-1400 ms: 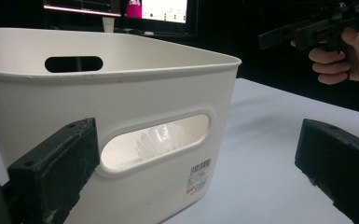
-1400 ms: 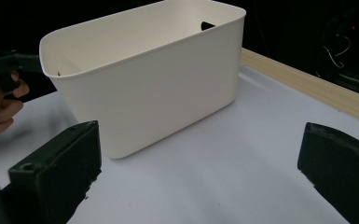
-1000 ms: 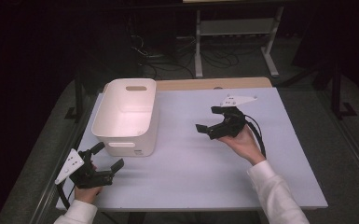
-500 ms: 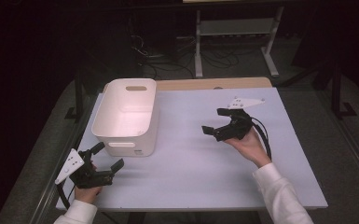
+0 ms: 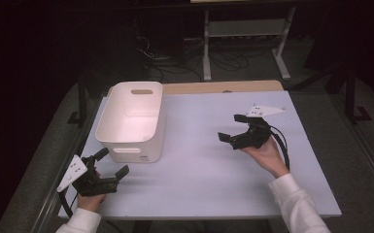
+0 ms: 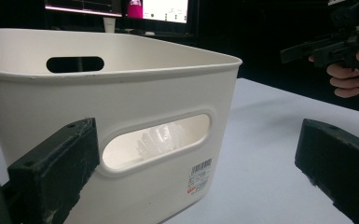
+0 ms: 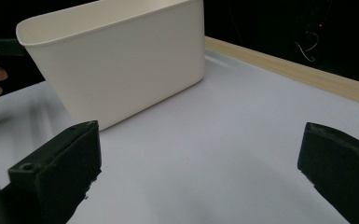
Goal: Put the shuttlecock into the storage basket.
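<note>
A dark room surrounds a pale table [image 5: 204, 179] with a wooden strip along its far edge. One white plastic bin [image 5: 132, 121] stands on the table, toward its left side, upright, with an oval handle slot in each short end. Through the near slot, in the left gripper view, something pale and ridged shows inside the bin; what it is cannot be told.

Two grippers are in view, one in each hand. The left gripper [image 5: 112, 165] sits just in front of the bin's near end, low over the table. Its jaws are spread wide, holding nothing and touching nothing. The right gripper [image 5: 229, 130] is held above the table, well to the right of the bin, pointing toward the bin's long side. Its jaws are also spread wide and hold nothing.

A barcode label [image 6: 200, 178] is stuck on the bin's near end, below the slot.
</note>
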Tool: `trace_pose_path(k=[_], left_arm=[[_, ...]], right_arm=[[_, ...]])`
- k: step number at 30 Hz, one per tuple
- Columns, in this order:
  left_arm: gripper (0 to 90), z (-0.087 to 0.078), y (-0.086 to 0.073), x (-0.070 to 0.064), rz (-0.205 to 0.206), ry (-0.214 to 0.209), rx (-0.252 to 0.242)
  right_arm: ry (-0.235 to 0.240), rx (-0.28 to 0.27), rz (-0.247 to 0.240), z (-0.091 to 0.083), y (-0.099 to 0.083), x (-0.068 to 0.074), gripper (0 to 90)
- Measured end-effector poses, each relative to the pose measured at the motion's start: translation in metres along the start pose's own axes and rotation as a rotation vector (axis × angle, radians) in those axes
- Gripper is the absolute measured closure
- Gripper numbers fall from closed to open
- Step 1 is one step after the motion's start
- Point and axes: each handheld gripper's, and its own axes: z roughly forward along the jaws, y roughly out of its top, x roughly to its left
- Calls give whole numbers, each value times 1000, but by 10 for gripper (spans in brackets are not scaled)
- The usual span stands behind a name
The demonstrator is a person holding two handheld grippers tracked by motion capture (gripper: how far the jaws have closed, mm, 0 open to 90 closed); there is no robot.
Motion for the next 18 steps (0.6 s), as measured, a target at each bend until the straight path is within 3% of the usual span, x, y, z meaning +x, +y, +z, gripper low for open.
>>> trace_pose_path(k=[12,18], left_arm=[[0,0,0,0,5,1,5],[0,0,0,0,6,3,5]], right_arm=[[-63,-37,1,-22,-12,-11,0],[-70,-35,5,-28,-16,-13,0]])
